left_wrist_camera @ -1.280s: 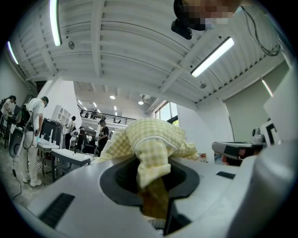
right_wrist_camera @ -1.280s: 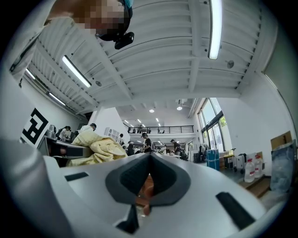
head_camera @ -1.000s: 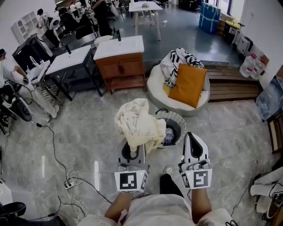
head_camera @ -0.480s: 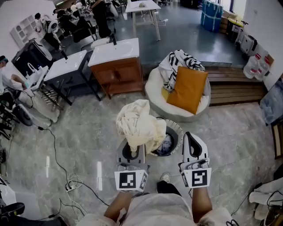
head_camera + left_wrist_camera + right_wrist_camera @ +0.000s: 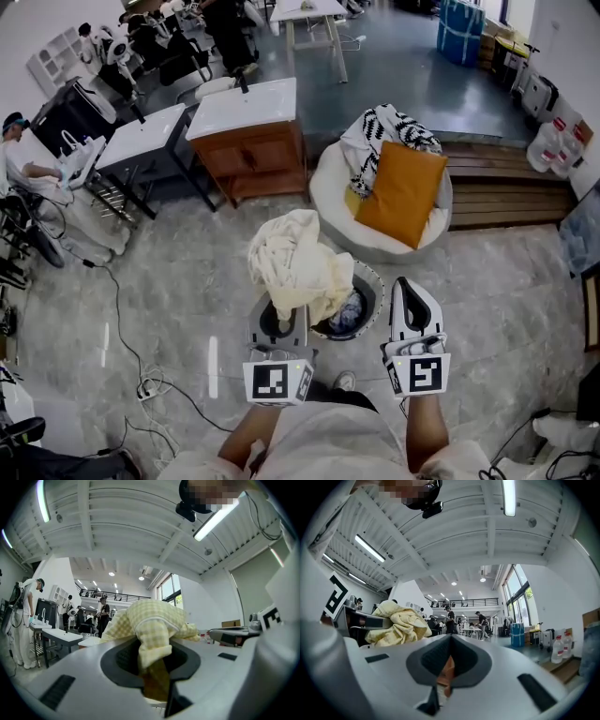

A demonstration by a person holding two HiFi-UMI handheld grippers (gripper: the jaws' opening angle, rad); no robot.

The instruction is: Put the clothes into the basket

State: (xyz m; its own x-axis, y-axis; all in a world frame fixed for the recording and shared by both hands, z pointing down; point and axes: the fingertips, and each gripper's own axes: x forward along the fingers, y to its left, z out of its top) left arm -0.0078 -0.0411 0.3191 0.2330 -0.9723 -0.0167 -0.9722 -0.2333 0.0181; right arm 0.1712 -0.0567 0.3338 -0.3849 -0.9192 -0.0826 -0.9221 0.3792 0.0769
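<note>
A crumpled pale yellow cloth (image 5: 295, 262) bulges up from my left gripper (image 5: 279, 319), which is shut on it; the bundle hides the fingertips. In the left gripper view the checked yellow cloth (image 5: 151, 625) is pinched between the jaws of the left gripper (image 5: 153, 656). The round grey basket (image 5: 373, 278) stands on the floor just ahead, between the two grippers, with dark clothes inside; the cloth overlaps its left rim. My right gripper (image 5: 406, 289) is level at the basket's right side, shut and holding nothing. In the right gripper view the right gripper (image 5: 449, 639) has its jaws together, with the yellow cloth (image 5: 398, 623) at left.
A white beanbag (image 5: 328, 173) with an orange cushion (image 5: 403, 192) and a black-and-white patterned cloth (image 5: 380, 131) lies beyond the basket. A wooden cabinet (image 5: 251, 155) stands back left, a wooden platform (image 5: 511, 187) at right. Cables (image 5: 155, 380) trail on the floor at left.
Both grippers have moved forward with the cloth. The basket now lies closer, between them, and the yellow bundle covers more of its left rim.
</note>
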